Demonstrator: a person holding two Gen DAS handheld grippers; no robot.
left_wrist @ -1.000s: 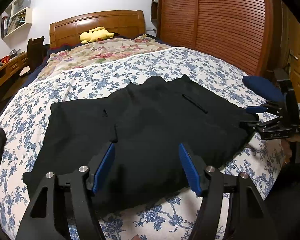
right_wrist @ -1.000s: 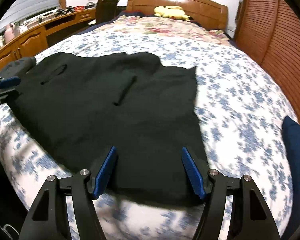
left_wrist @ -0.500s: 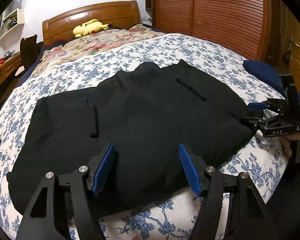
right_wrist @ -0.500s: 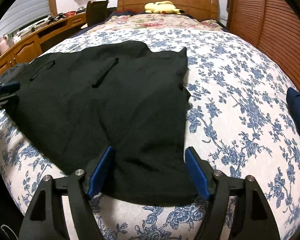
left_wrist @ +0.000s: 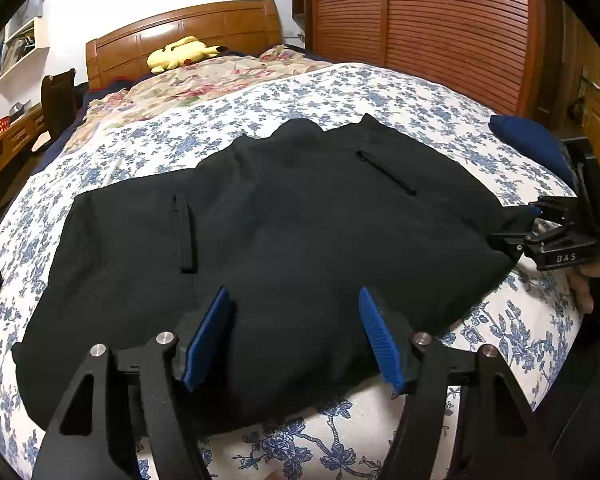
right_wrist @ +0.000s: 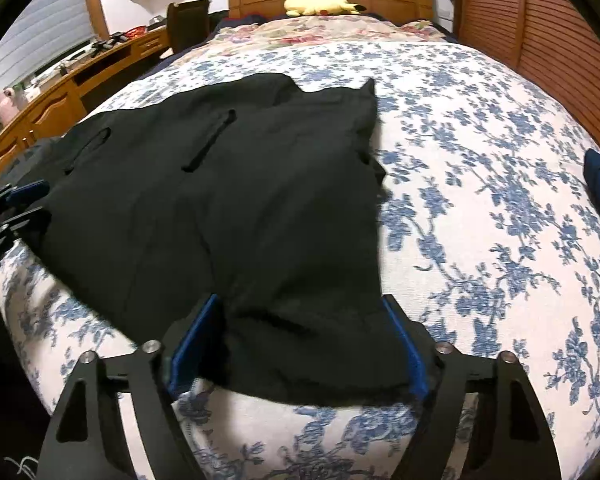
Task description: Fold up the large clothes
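A large black garment (left_wrist: 284, 232) with two slit pockets lies spread flat across the foot of the bed; it also shows in the right wrist view (right_wrist: 236, 208). My left gripper (left_wrist: 292, 332) is open, its blue pads (left_wrist: 206, 336) hovering over the garment's near hem. My right gripper (right_wrist: 296, 344) is open with the garment's near right corner lying between its pads (right_wrist: 406, 348). In the left wrist view the right gripper (left_wrist: 540, 224) sits at the garment's right corner. In the right wrist view the left gripper (right_wrist: 12, 208) sits at the garment's left edge.
The bed has a white and blue floral cover (left_wrist: 380, 100) and a wooden headboard (left_wrist: 188, 28) with a yellow plush toy (left_wrist: 180, 54). A dark blue cushion (left_wrist: 528, 144) lies at the right edge. Slatted wooden wardrobe doors (left_wrist: 440, 20) stand right; a wooden desk (right_wrist: 60, 96) stands left.
Both grippers have moved closer to the garment's near edge. The right gripper's pads now straddle the garment's corner. The garment has been pulled flatter toward me.
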